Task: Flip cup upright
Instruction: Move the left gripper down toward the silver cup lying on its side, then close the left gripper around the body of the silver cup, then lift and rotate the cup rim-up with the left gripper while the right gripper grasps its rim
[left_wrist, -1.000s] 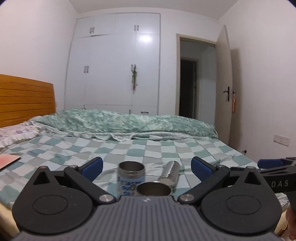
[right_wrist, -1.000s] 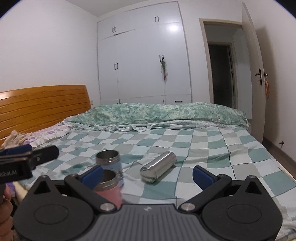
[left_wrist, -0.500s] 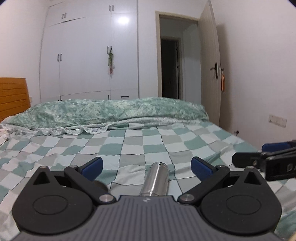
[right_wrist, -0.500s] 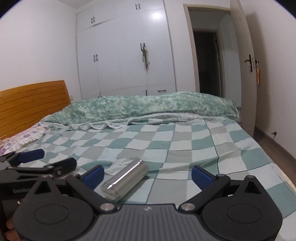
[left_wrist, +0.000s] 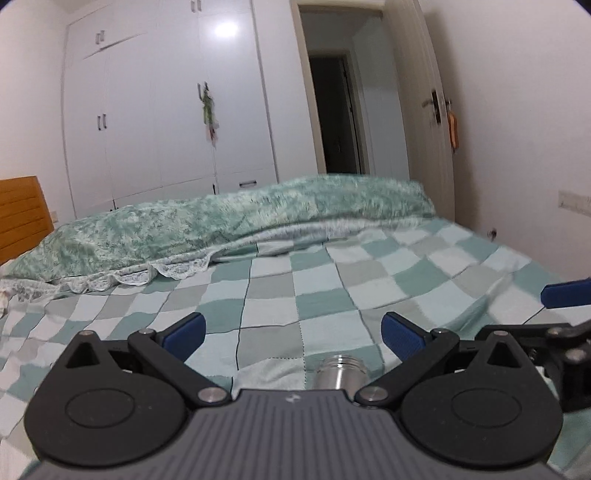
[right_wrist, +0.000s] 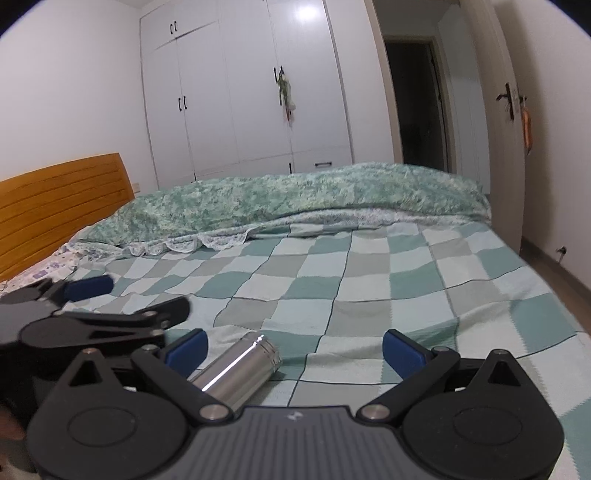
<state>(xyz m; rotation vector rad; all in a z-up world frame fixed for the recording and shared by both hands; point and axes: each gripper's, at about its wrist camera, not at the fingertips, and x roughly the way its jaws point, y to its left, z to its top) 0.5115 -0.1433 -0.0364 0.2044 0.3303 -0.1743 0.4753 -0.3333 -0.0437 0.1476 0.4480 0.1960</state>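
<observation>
Both tools, left (left_wrist: 291, 334) and right (right_wrist: 293, 347), spread wide around the steel cup (right_wrist: 236, 373) flat on the checkered bedspread (right_wrist: 369, 280).

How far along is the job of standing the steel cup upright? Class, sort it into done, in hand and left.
Done: nothing; the steel cup lies on its side on the checked blanket. In hand: the left gripper and right gripper are open around it, neither gripping. Left: closing on the cup, tipping it upright and letting go.
</observation>
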